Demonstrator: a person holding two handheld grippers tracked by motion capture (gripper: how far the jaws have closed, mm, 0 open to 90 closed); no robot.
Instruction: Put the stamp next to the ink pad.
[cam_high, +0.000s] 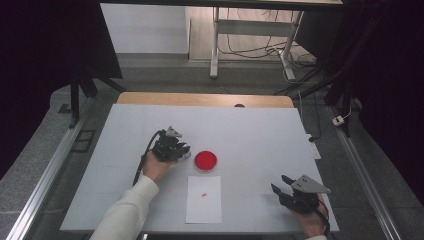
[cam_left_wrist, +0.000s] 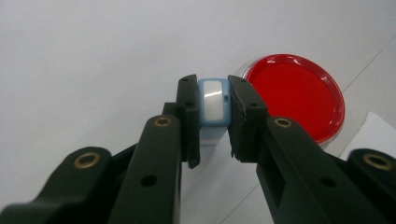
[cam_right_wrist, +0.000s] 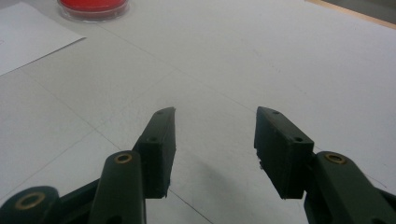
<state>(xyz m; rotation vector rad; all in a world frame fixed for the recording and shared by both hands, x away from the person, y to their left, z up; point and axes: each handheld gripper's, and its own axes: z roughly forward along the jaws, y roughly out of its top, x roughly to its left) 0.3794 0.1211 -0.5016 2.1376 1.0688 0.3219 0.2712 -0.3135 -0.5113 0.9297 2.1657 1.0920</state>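
Observation:
A round red dish (cam_high: 205, 161) sits near the middle of the white table; it also appears as the red dish (cam_left_wrist: 295, 95) and the red dish (cam_right_wrist: 93, 7). My left gripper (cam_high: 184, 151) is just left of the dish, shut on a small light-blue block with a white face (cam_left_wrist: 214, 104). The block stands close beside the dish rim. A white paper sheet (cam_high: 204, 198) with a small red mark (cam_high: 204, 194) lies in front of the dish. My right gripper (cam_high: 280, 184) rests open at the front right, its jaws (cam_right_wrist: 215, 140) wide apart over bare table.
The white table cover (cam_high: 260, 135) ends at a wooden edge (cam_high: 200, 99) at the back. Metal rails run along both sides. A table frame and cables stand on the floor beyond.

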